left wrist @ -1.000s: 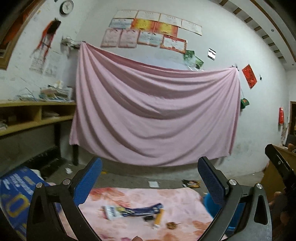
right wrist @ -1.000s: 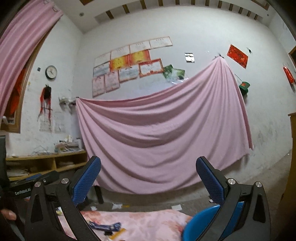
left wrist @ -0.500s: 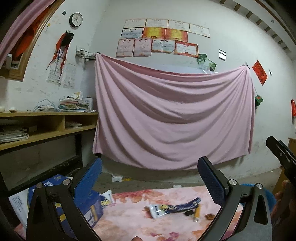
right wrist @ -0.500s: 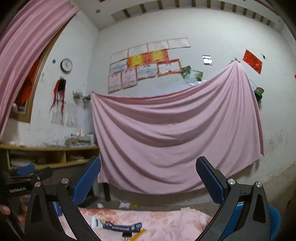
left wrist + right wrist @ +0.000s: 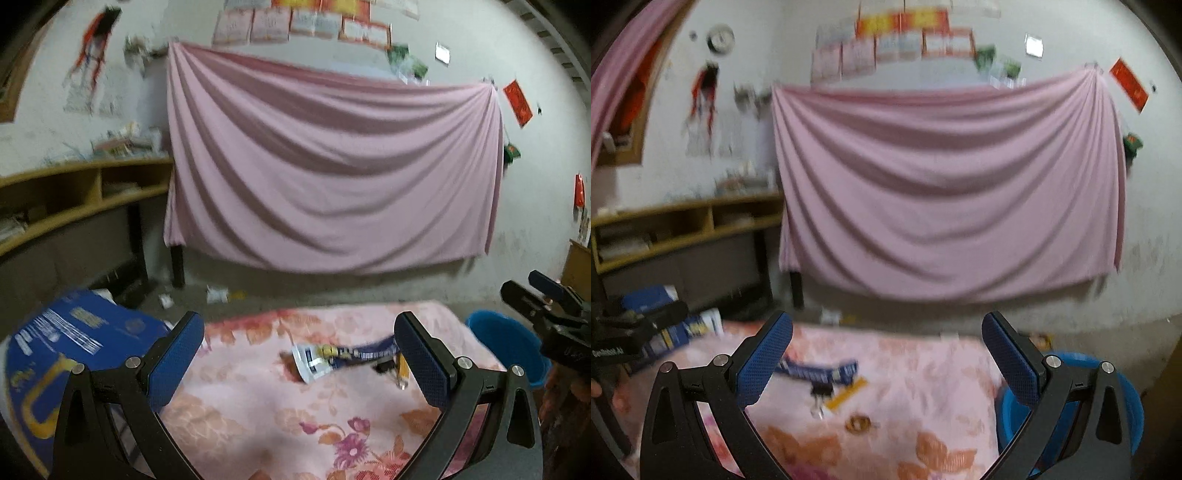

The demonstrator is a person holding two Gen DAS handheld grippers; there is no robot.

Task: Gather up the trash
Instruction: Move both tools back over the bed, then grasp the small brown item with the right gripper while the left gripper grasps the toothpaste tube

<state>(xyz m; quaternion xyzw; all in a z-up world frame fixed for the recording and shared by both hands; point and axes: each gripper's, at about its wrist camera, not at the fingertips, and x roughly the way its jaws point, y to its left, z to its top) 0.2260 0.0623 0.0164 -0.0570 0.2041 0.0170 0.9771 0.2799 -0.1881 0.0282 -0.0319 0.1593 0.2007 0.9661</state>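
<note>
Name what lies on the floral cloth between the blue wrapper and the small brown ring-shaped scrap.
In the right wrist view, a black binder clip and a yellow strip lie between the blue wrapper and the brown ring-shaped scrap on the floral cloth.

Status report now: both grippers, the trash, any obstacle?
Left gripper open, empty. Right gripper open, empty. Blue wrapper untouched on floral cloth. Nothing blocking.

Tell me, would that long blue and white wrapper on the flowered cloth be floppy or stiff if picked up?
The long blue and white wrapper lies flat and thin, so it is probably light and floppy and would likely droop from a pinch. Its printed surface looks like glossy film, so it may be slippery. The soft flowered cloth under it might bunch up.
</note>
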